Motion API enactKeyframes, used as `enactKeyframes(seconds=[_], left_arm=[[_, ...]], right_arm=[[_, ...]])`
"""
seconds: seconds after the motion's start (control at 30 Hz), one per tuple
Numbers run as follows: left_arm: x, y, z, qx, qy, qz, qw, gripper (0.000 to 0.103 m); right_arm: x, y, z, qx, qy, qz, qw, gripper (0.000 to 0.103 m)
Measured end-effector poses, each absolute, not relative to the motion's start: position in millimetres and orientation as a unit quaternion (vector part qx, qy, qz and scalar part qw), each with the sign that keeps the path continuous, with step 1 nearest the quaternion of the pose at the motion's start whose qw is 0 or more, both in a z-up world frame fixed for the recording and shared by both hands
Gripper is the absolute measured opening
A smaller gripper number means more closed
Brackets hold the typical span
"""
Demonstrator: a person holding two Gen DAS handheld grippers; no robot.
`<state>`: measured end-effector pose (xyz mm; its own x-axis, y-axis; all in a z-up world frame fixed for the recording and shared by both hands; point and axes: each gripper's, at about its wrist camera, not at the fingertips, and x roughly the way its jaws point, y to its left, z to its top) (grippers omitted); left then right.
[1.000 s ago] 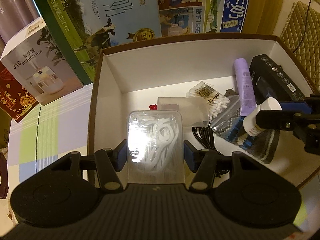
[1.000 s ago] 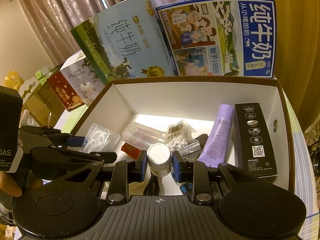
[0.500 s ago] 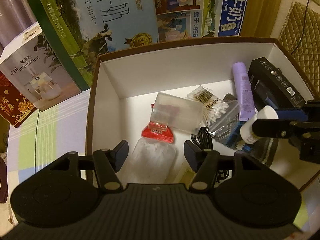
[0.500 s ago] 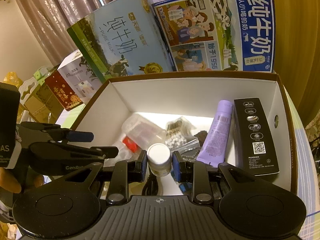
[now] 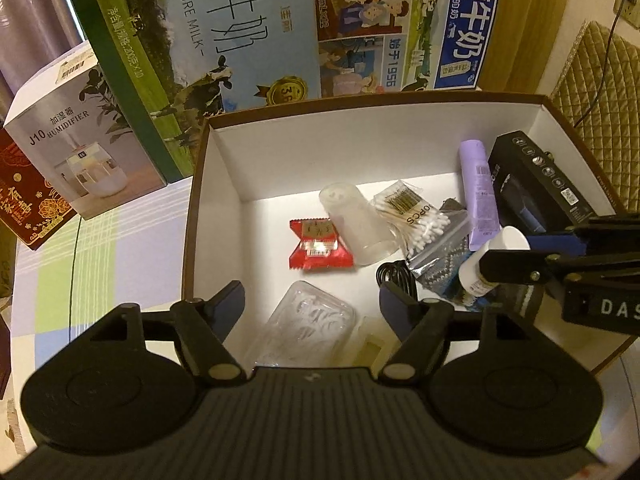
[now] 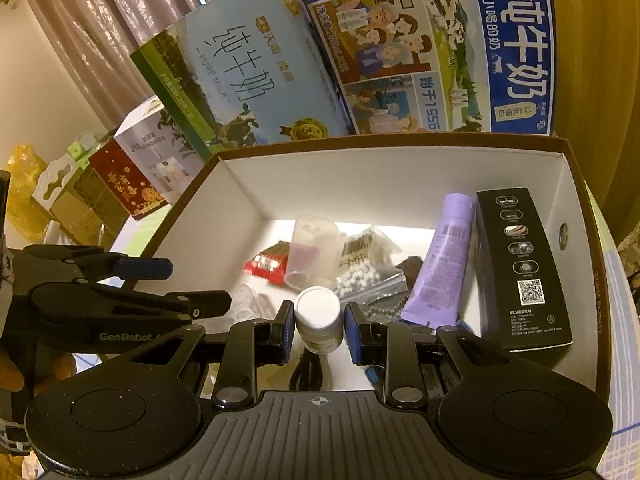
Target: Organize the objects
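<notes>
Left wrist: left claw (image 5: 312, 300) spread wide, empty, above one clear case (image 5: 308, 324) lying in the box (image 5: 224, 160). Beyond: one red packet (image 5: 320, 246), one cup (image 5: 358, 224), one swab bag (image 5: 416, 216).

Right wrist: right claw (image 6: 318, 328) clamped on one white bottle (image 6: 319, 318) over the box. Ahead right: one purple tube (image 6: 442, 264), one black carton (image 6: 520, 268).

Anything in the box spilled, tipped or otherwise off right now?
Nothing spilled. The clear plastic cup lies on its side, partly over the red packet. The rest, like the purple tube, just lies loose in the box.
</notes>
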<state>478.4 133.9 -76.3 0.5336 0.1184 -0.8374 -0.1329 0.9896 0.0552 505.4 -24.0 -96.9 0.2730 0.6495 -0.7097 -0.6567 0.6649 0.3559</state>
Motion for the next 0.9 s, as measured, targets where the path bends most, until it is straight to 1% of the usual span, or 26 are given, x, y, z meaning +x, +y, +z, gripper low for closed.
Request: enactKeyframes(seconds=[0.07,0.1,0.13,0.27,0.3,0.37,0.43,0.47,0.53,0.57,0.6,0.67,0.77,0.9], left_arm=[[477,134,-74,-0.011,0.475,0.072,0.877,0.077],[476,134,-73,-0.013,0.473,0.071,0.878,0.078],[475,134,-72,-0.015,0.471,0.07,0.879,0.08],[471,135,-68,-0.022,0.465,0.071,0.882,0.084],[470,135,-67,-0.024,0.463,0.072,0.883,0.085],[467,136,-64,-0.029,0.46,0.072,0.884,0.086],[464,136,-61,-0.032,0.458,0.073,0.885,0.087],[462,136,-60,-0.033,0.457,0.074,0.886,0.089],[458,135,-57,-0.037,0.454,0.077,0.887,0.092],[456,135,-55,-0.039,0.452,0.078,0.888,0.094],[453,135,-53,-0.041,0.45,0.078,0.889,0.094],[447,133,-50,-0.043,0.448,0.079,0.89,0.099],[440,130,-45,-0.044,0.446,0.083,0.89,0.102],[427,128,-38,-0.054,0.444,0.083,0.89,0.102]], right_arm=[[506,-24,-97,-0.004,0.441,0.408,0.799,0.034],[506,-24,-96,-0.002,0.439,0.408,0.801,0.05],[505,-25,-95,-0.001,0.435,0.403,0.805,0.06],[504,-29,-91,0.0,0.428,0.399,0.811,0.062],[505,-30,-91,0.002,0.428,0.398,0.811,0.064],[505,-34,-91,0.008,0.431,0.394,0.812,0.069],[504,-39,-89,0.012,0.431,0.39,0.814,0.078],[503,-41,-89,0.014,0.431,0.388,0.815,0.081],[500,-47,-86,0.018,0.429,0.382,0.818,0.092],[498,-50,-85,0.018,0.428,0.381,0.82,0.094],[496,-52,-83,0.017,0.426,0.38,0.821,0.099],[491,-58,-79,0.011,0.42,0.378,0.825,0.101],[484,-65,-76,-0.002,0.415,0.369,0.832,0.101],[474,-76,-75,-0.009,0.411,0.356,0.839,0.101]])
